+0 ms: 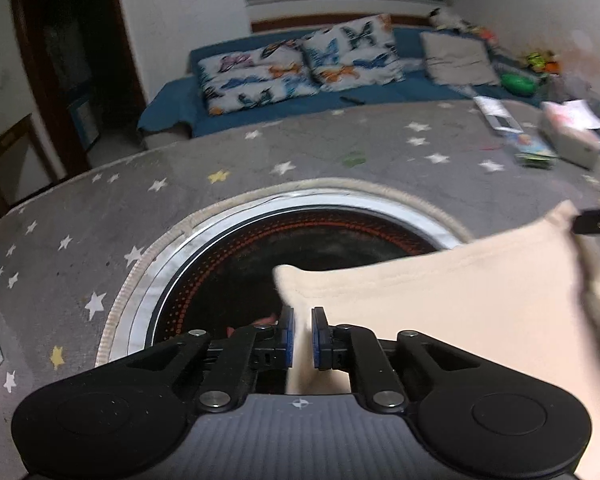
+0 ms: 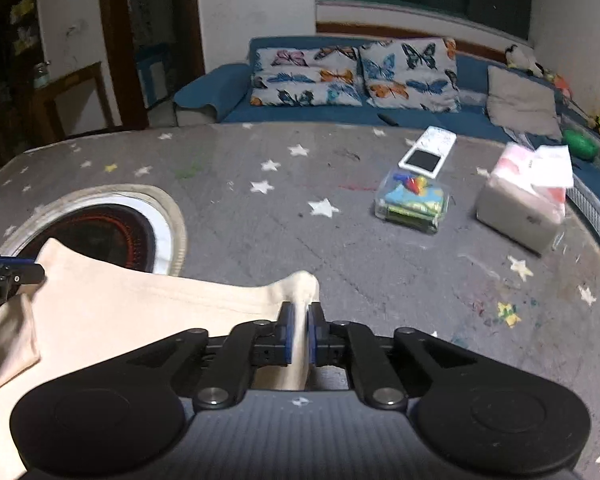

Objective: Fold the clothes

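Note:
A cream garment (image 1: pixel 460 304) is stretched between my two grippers above the grey star-patterned table (image 1: pixel 180 192). My left gripper (image 1: pixel 303 316) is shut on one corner of the garment, over the round black cooktop (image 1: pixel 260 264). My right gripper (image 2: pixel 299 316) is shut on the other corner of the cream garment (image 2: pixel 140 316), over the table (image 2: pixel 340 240). The right gripper's tip shows at the right edge of the left wrist view (image 1: pixel 596 222). The left gripper shows at the left edge of the right wrist view (image 2: pixel 4 274). The garment's lower part hangs out of sight.
On the table's right side lie a clear box of colourful items (image 2: pixel 414 202), a white flat device (image 2: pixel 428 152) and a tissue pack (image 2: pixel 524 200). The cooktop (image 2: pixel 100 232) is set in the table at left. A blue sofa (image 2: pixel 380 80) with butterfly pillows stands behind.

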Available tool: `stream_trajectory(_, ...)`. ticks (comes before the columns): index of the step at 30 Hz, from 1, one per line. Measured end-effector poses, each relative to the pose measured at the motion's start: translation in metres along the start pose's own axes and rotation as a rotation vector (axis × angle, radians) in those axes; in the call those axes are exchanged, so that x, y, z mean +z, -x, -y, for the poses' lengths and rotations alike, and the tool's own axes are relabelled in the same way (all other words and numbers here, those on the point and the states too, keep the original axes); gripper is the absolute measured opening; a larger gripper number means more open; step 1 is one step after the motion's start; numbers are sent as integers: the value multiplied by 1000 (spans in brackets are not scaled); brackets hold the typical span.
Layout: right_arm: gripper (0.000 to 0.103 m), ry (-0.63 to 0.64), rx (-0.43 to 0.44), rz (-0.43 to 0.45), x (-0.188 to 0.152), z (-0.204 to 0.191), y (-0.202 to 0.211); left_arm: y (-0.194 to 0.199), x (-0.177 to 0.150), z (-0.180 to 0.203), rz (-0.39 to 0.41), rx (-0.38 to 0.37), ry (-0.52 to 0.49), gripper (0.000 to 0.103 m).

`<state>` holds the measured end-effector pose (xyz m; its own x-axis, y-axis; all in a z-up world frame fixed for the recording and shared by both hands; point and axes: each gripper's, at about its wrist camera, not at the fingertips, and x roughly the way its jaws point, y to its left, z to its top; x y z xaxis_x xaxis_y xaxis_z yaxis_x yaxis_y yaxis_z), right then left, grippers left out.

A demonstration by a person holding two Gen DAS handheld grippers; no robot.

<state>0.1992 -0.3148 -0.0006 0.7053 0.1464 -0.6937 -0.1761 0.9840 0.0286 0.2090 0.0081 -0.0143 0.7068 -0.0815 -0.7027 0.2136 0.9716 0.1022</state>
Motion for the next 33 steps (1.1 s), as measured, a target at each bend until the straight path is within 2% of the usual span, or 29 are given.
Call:
stream_trajectory(5,11,30,80,31,-8,-10,43,52,-23,11,47,-137,-49,22)
stream_trajectory(13,11,159,263,40,-54,-49,125,137,-80,43,110,-332,-156,22)
stream_trajectory(18,13,205,352,4,-81,-70,151,157,-102,57,118,-346,-205,33)
stream_trajectory(20,19,210,384,-9,-89,-76,156,156,-107,63,118,-339,-225,36)
stream_trajectory(26,26,242,426,-57,-110,-100,151,144,-123,73,98,-277,-275,36)
stream_trajectory(28,27,262,427,-72,-116,-107,149,140,-128,74,91,-278,-282,24)
stream_trajectory(29,28,273,423,-78,-119,-110,147,139,-131,74,89,-280,-281,10)
stream_trajectory(33,27,316,370,-83,-128,-116,142,154,-136,71,145,-281,-261,5)
